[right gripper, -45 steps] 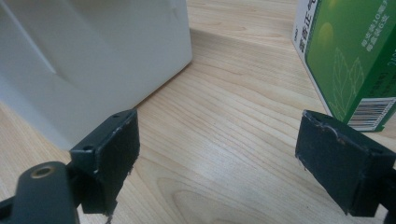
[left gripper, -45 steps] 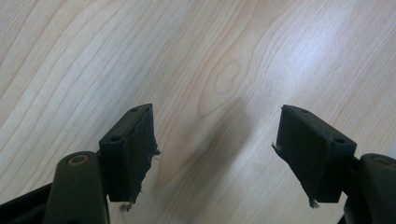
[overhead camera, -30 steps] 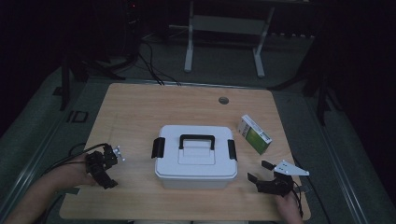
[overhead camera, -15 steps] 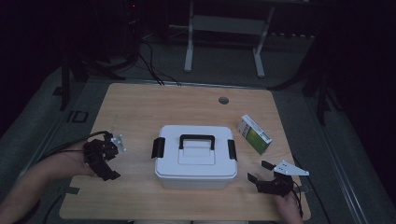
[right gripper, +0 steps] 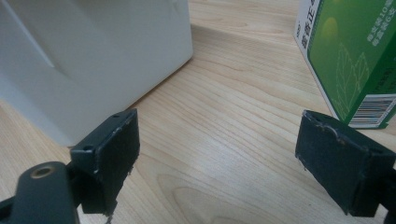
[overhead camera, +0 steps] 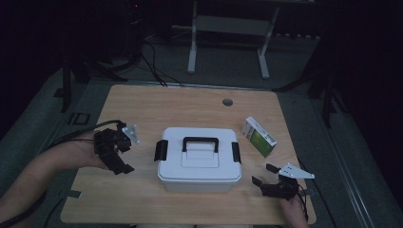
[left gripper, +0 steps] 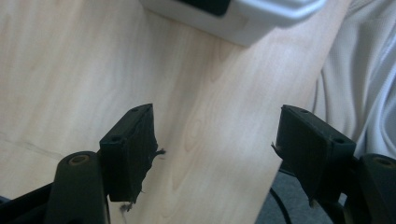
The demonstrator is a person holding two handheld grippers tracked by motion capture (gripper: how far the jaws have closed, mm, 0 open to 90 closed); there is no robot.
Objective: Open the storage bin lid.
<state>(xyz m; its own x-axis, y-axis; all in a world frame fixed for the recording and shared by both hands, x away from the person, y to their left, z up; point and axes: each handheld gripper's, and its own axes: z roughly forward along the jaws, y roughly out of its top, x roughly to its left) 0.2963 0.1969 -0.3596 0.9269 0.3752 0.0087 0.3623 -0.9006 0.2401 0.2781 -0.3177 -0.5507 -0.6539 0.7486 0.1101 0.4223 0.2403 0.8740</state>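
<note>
Left gripper (overhead camera: 114, 151) shifted toward boxy white plastic case (overhead camera: 198, 159), both grippers' fingers apart, woodgrain table (overhead camera: 190, 102).

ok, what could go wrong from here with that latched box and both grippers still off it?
1. The white storage box has its black side latches down; lifting the lid by force could drag the whole box across the table.
2. The green carton lies close to the box's right latch; the right gripper, open beside it, might knock it.
3. The left gripper, open, approaches at a tilt and may slip off the latch.
</note>
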